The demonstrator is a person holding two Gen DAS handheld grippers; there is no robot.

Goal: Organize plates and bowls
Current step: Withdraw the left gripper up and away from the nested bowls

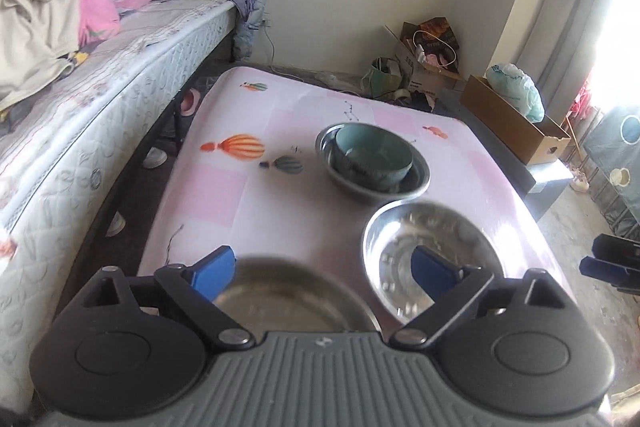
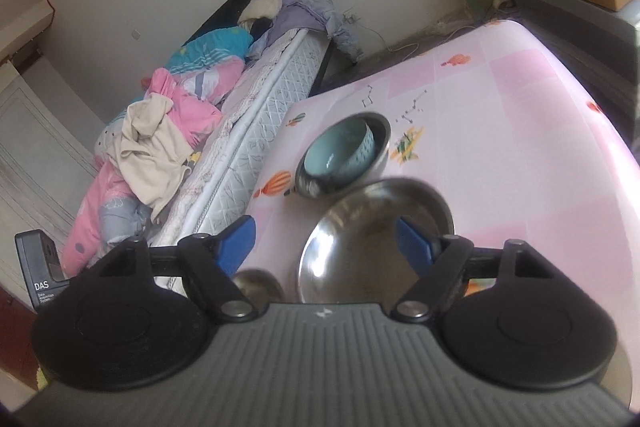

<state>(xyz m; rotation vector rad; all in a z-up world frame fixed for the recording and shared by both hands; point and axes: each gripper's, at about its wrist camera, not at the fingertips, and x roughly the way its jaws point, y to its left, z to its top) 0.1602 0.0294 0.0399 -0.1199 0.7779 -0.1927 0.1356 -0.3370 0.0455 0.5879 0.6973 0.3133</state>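
Left wrist view first: left gripper (image 1: pixel 323 269) held low over the near edge of a pink tablecloth (image 1: pixel 224 195) printed with balloons; its blue fingers (image 1: pixel 214 273) spread wide apart, gripping nothing; a steel bowl (image 1: pixel 280 301) lies directly below and between them, blurred, nearest the camera; a second steel bowl (image 1: pixel 430 255) sits just right of it, partly behind the right finger; farther off, near the cloth's middle, a teal bowl (image 1: pixel 372 153) is nested inside a steel basin (image 1: pixel 416 183) — tilted slightly toward the left; a bed (image 1: pixel 100 115) heaped with clothes runs along the left; a cardboard box (image 1: pixel 516 127) stands far right; dark tips of the other tool show at the right edge.

Right wrist view: right gripper (image 2: pixel 326 241) also spread open, empty; steel bowl (image 2: pixel 372 247) large beneath it, the right finger (image 2: pixel 416 247) over its rim; small steel bowl (image 2: pixel 258 285) near left, mostly hidden by the tool body; teal bowl (image 2: pixel 340 153) in its steel basin (image 2: pixel 378 151) just beyond — whether the rims touch cannot be told; tablecloth (image 2: pixel 520 147) stretches away right; bed (image 2: pixel 240 131) on the left.
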